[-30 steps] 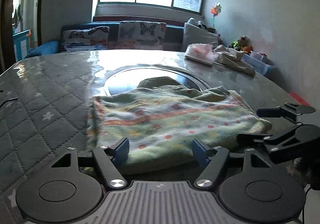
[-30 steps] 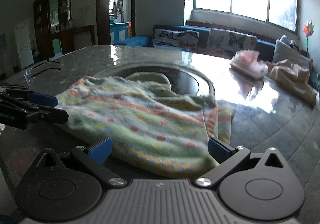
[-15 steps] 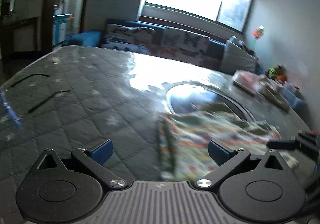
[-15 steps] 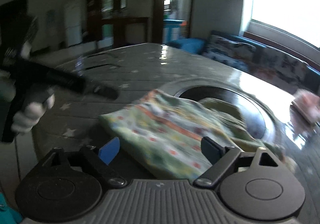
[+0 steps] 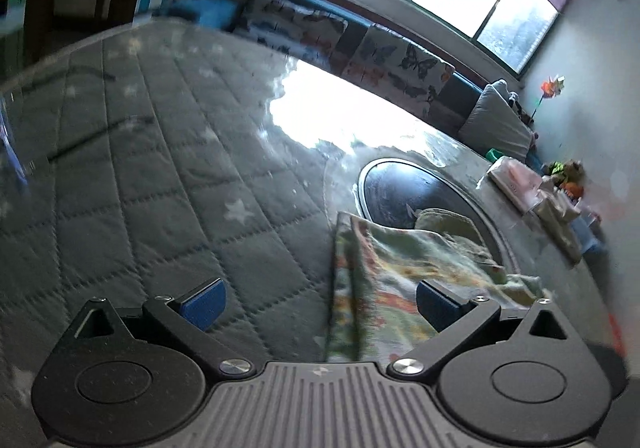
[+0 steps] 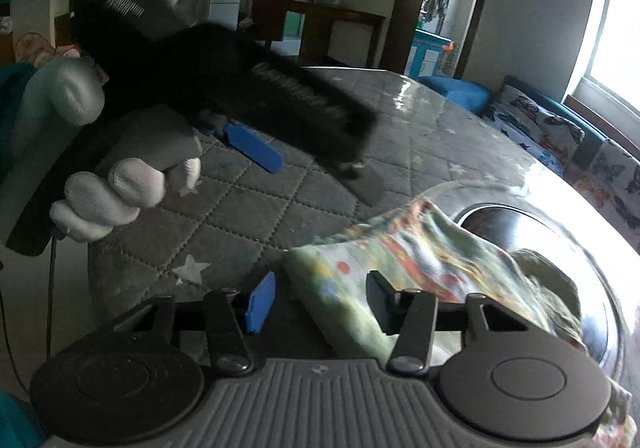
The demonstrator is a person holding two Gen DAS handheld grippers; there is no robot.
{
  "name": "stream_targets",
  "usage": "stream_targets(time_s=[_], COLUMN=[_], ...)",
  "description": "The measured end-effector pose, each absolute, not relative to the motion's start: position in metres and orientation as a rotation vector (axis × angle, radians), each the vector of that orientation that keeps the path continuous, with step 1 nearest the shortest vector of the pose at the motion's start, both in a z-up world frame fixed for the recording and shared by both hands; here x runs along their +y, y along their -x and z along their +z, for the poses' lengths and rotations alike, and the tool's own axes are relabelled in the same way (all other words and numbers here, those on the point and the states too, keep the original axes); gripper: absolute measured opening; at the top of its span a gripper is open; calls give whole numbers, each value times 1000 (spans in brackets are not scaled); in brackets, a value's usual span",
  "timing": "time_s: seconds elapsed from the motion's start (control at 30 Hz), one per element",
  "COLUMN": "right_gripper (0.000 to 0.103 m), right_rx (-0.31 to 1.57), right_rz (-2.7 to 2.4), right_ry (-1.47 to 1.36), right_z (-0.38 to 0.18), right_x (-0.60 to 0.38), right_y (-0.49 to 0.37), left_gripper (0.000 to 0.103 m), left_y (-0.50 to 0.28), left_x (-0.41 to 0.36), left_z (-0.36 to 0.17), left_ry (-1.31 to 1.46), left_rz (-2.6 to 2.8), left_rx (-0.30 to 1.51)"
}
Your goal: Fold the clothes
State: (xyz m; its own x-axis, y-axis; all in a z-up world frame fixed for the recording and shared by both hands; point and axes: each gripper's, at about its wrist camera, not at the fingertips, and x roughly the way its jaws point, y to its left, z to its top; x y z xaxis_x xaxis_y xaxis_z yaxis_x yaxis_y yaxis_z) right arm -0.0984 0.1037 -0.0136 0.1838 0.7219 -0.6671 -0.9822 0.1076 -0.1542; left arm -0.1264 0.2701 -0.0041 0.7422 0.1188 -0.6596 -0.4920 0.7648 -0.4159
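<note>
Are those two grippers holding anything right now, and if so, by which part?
Nothing is held. The left gripper is open above the quilted table. The right gripper is open too, its jaws straddling the near corner of the folded patterned garment.

Both the left gripper [image 5: 318, 302] and right gripper [image 6: 320, 306] hang with fingers apart.

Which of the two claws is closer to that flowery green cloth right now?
The right claw. Its open fingers sit at the near corner of the cloth, low over it. The left claw, also open, is lifted above the quilted table, off to the cloth's side.
</note>
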Motion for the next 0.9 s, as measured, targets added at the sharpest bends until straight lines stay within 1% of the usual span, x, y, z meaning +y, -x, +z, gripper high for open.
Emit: stream_targets(time_s=[0.07, 0.13, 0.17, 0.23, 0.37, 0.5, 0.57, 0.6, 0.67, 0.73, 0.77, 0.83, 0.87, 0.9], right_gripper=[35, 27, 20, 15, 11, 11, 10, 10, 10, 10, 9, 9, 10, 10], right_rx=[491, 497, 503, 523, 532, 552, 558, 557, 556, 556, 561, 570, 575, 583], right_rz=[1316, 1309, 1309, 1314, 1309, 1304, 1303, 1302, 1300, 1300, 1302, 1306, 1308, 1311], right_ry=[664, 630, 607, 538, 404, 302, 271, 261, 242, 230, 225, 214, 210, 205], right_z=[-18, -18, -17, -12, 2, 14, 17, 18, 19, 20, 20, 18, 17, 16], right_x=[109, 108, 107, 101, 87, 72, 65, 61, 56, 55, 54, 54, 53, 52], right_y=[99, 95, 93, 88, 80, 70, 67, 67, 65, 64, 63, 61, 61, 61], left_gripper=[103, 103, 103, 103, 103, 103, 101, 98, 90, 72, 66, 39, 33, 23], left_y=[123, 121, 121, 121, 117, 108, 102, 98, 90, 81, 77, 73, 71, 70], left_x=[273, 276, 277, 280, 281, 279, 279, 278, 278, 277, 277, 277, 278, 278], left_z=[-5, -7, -8, -9, -11, -13, -13, -14, -16, -18, -20, -28, -32, -35], left_ry=[661, 712, 733, 772, 832, 901, 925, 932, 948, 967, 980, 1018, 1032, 1037], left_rz=[357, 352, 349, 343, 319, 269, 242, 228, 196, 152, 131, 110, 107, 107], left_rx=[662, 670, 674, 681, 694, 713, 725, 730, 740, 752, 759, 775, 782, 786])
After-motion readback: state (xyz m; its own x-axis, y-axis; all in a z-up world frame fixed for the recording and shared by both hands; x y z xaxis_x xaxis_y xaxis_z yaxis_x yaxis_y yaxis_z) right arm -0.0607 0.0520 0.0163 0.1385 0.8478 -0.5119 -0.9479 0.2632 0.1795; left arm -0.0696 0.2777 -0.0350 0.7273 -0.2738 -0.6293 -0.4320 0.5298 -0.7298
